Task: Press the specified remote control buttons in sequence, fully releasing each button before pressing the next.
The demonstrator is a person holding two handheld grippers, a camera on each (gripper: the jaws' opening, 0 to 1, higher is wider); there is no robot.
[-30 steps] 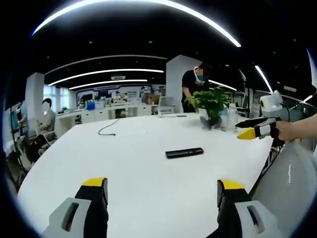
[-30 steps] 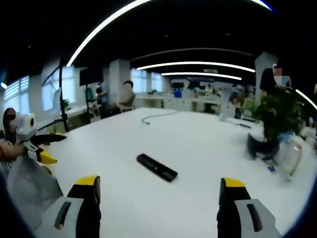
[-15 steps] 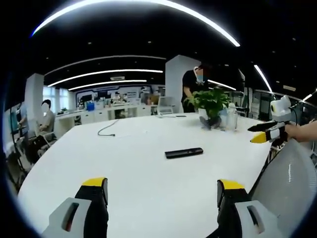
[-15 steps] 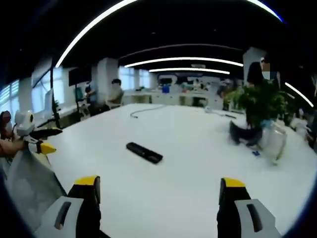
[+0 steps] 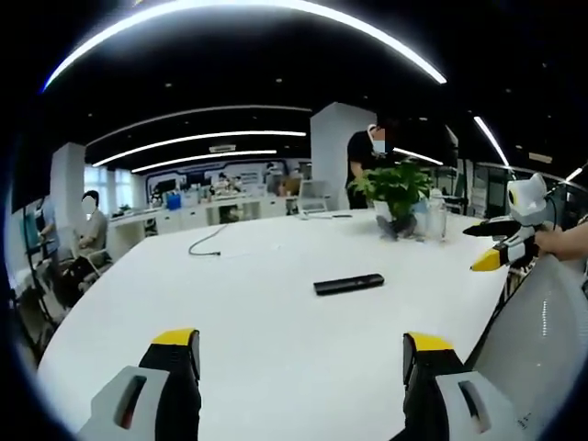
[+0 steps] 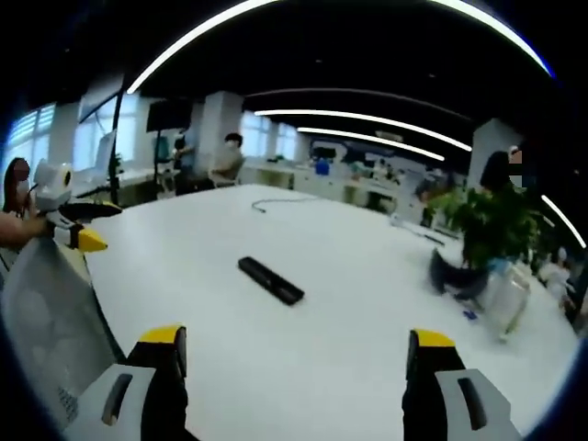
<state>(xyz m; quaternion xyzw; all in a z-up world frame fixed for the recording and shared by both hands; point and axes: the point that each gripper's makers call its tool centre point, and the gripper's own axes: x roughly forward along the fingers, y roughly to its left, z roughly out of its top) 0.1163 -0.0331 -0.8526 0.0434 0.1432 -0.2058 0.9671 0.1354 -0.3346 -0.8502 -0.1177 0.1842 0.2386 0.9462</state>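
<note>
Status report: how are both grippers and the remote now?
Left gripper open, right gripper open, both above the table. Remote flat on the table, untouched. Nothing between grippers and remote; plant stands beyond it.

You have a smooth white table [image 5: 276, 312] with a soft sheen; the remote control [image 5: 348, 284] on it looks like matt black plastic, and your grippers' jaws are matt black with glossy yellow tips
</note>
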